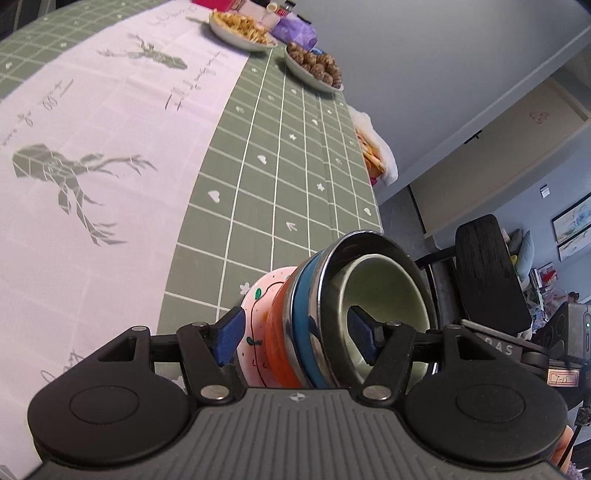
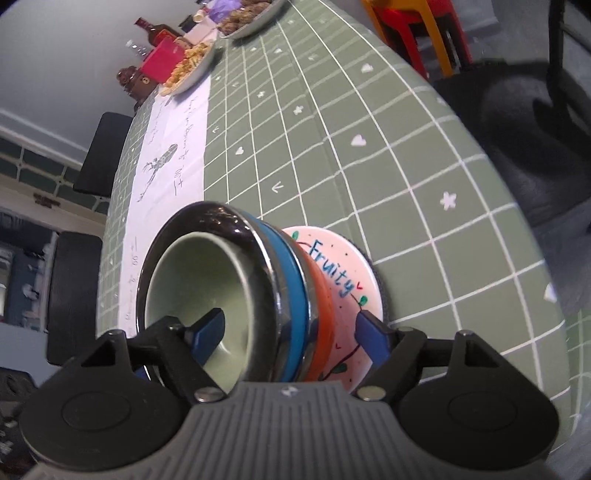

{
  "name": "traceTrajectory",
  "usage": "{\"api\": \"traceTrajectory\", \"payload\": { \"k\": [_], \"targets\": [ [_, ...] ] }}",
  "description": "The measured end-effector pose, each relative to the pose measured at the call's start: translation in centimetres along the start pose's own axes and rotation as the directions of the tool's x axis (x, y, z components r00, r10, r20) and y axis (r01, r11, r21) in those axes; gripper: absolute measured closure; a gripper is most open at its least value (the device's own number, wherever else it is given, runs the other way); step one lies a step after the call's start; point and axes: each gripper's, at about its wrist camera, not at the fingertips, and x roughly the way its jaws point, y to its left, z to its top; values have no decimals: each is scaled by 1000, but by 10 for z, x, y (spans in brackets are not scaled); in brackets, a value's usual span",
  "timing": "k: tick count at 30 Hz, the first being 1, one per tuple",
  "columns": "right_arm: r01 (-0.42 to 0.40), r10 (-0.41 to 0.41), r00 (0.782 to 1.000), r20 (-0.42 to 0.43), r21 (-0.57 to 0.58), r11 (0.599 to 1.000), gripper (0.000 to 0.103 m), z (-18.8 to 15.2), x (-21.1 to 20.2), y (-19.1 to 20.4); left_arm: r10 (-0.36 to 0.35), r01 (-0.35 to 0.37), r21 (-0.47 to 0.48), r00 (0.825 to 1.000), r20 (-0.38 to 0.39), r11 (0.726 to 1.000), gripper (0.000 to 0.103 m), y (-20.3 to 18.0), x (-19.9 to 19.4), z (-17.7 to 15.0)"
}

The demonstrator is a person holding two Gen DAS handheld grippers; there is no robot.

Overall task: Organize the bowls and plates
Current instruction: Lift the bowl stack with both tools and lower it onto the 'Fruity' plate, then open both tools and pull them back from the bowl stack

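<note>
Green checked tablecloth (image 2: 332,122) under pink plate (image 2: 343,266) reading "Fruity", orange, blue, steel, green bowl (image 2: 192,280) stacked on it. Left gripper (image 1: 295,332) and right gripper (image 2: 291,332) each astride stack, fingers wide; grip unclear.

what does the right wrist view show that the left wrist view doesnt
Only the right wrist view shows the word "Fruity" on the pink plate, a red box, a dark bottle and a red and yellow chair. Only the left wrist view shows framed pictures on a wall and the runner's deer print up close. Both show the nested stack: green bowl, steel bowl, blue bowl, orange bowl, with blue fingers straddling it, plus plates of food on the green checked tablecloth.
</note>
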Motion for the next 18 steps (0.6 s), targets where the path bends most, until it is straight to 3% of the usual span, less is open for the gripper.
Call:
{"api": "traceTrajectory", "payload": {
  "k": [4,11,18],
  "targets": [
    [103,-90,987,135,-88,991,25,-8,-16,14,29,-35,76,997,71,996,28,-8,-21,-1],
    [179,-110,949,295,-218,960,24,-22,-36,34,65,-99,187,982,178,977,28,-16,-51,-5],
    [256,-113,893,436,-285,924,22,-35,-55,51,110,-224,298,928,356,928,28,-16,-86,-12]
  ]
}}
